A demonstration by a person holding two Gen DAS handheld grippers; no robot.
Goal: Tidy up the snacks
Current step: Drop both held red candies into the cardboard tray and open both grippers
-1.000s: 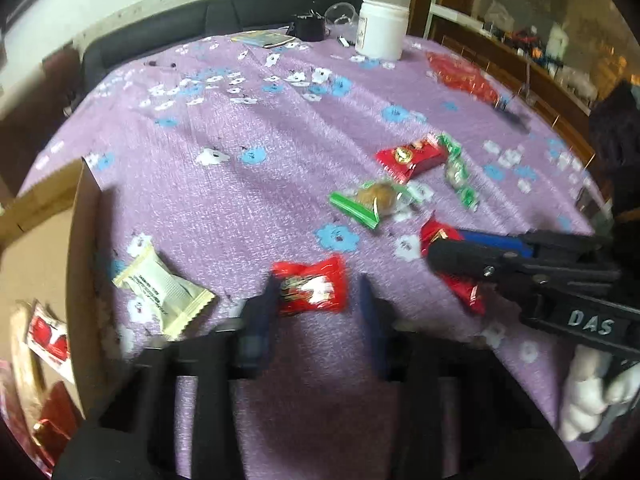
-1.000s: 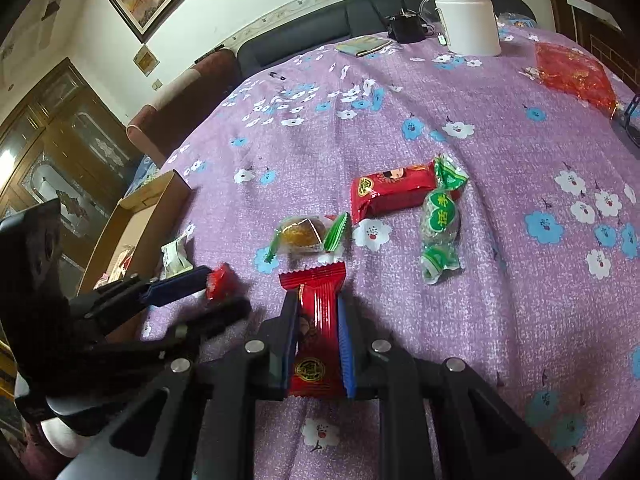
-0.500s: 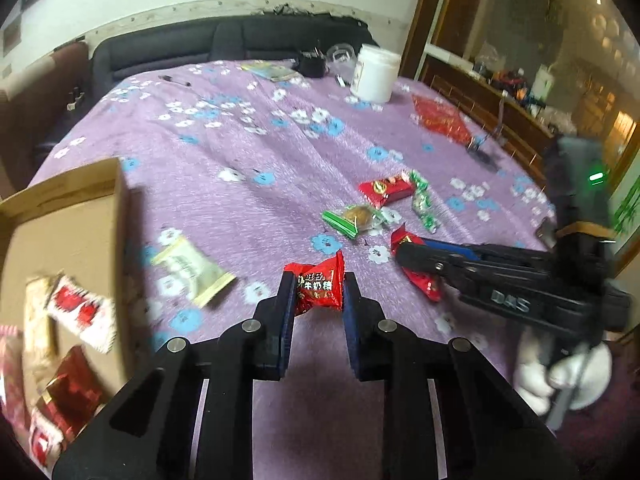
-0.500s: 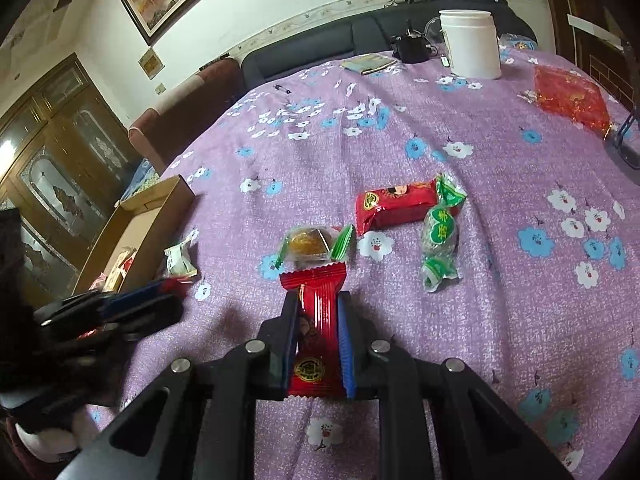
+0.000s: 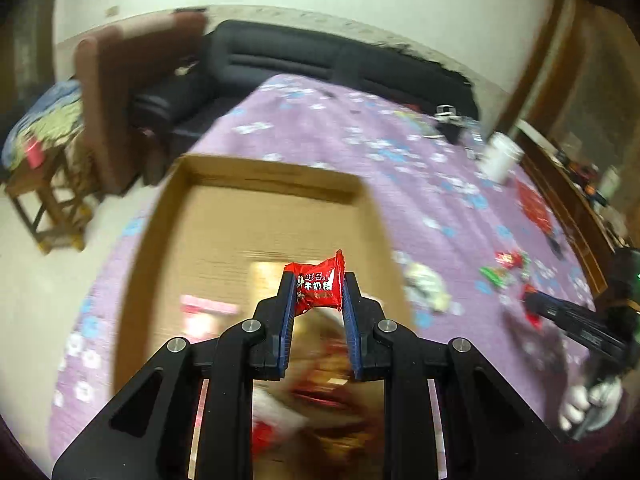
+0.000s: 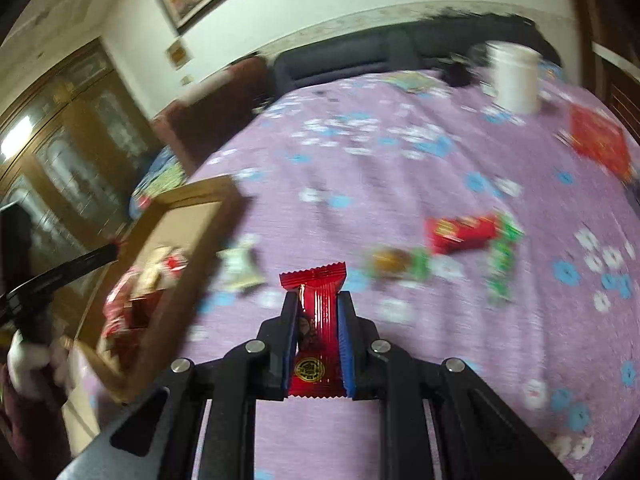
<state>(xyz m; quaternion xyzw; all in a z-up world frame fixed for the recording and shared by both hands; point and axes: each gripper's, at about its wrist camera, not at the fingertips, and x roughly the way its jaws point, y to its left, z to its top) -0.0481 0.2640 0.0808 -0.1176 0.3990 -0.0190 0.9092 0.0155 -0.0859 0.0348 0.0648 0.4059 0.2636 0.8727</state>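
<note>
Snacks sit in both claws. The left gripper (image 5: 316,292) pinches a small red candy packet (image 5: 318,286) across its width, crimped end up, above the open cardboard box (image 5: 256,208), whose floor holds blurred wrappers. The right gripper (image 6: 318,320) is pressed onto a long red snack bar (image 6: 314,328), glossy foil with serrated ends, its long axis along the fingers and pointing away over the purple floral tablecloth (image 6: 400,168). Loose on the cloth lie a red wrapper (image 6: 462,232), a green-ended sweet (image 6: 396,262) and a white packet (image 6: 240,266).
</note>
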